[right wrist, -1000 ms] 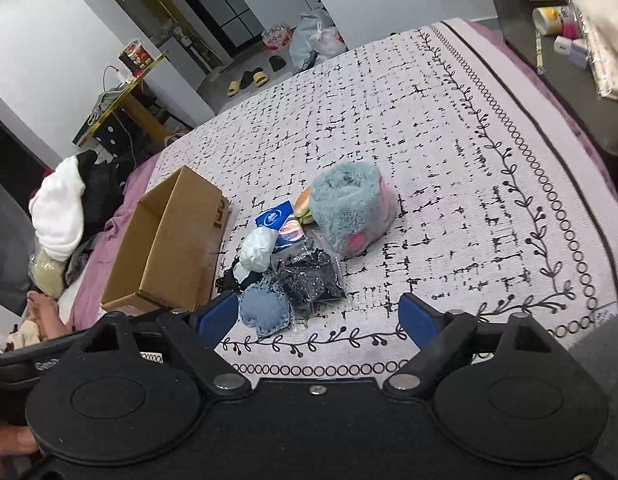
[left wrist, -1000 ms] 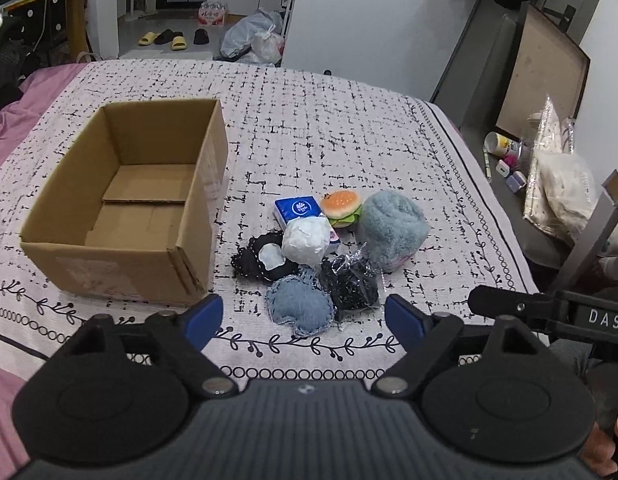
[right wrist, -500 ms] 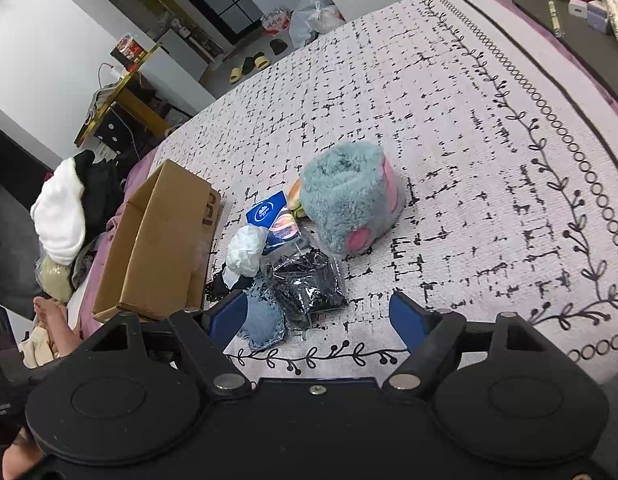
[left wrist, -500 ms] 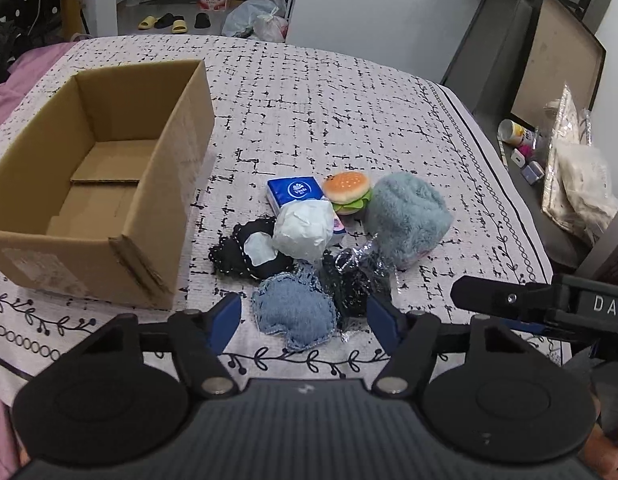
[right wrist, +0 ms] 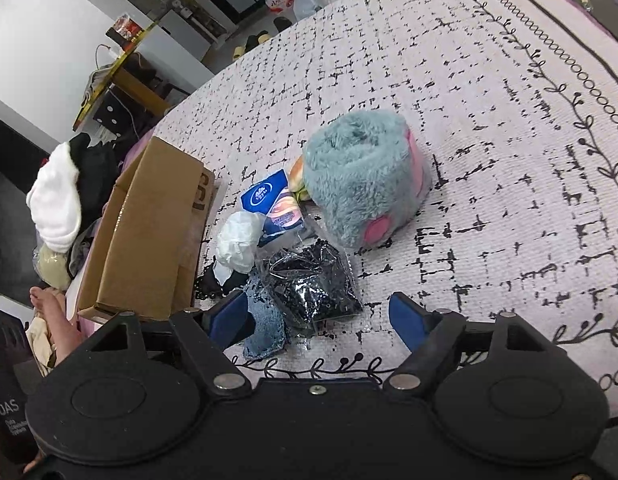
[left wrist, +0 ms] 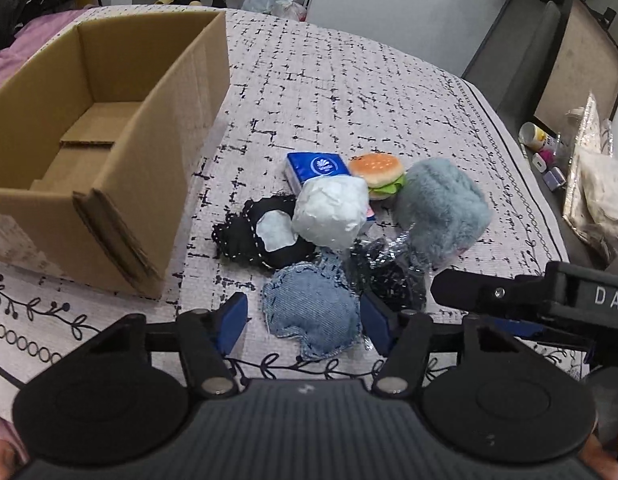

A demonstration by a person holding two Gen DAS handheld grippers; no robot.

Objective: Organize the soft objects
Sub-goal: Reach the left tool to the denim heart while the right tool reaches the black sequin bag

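Fingers of the left gripper are closing around the denim heart cushion, blue pads on either side of it and not yet pressing, where a second ago they stood wider and higher above the pile. Across the same second the right gripper has dropped toward the black sequin bag; its fingers stay spread, nothing between them. Both tools have come down close to the heap, so the first pick looks near. All the soft things, among them the fluffy blue plush, white bundle and toy burger, lie on the bedspread beside the cardboard box, which holds nothing so far.
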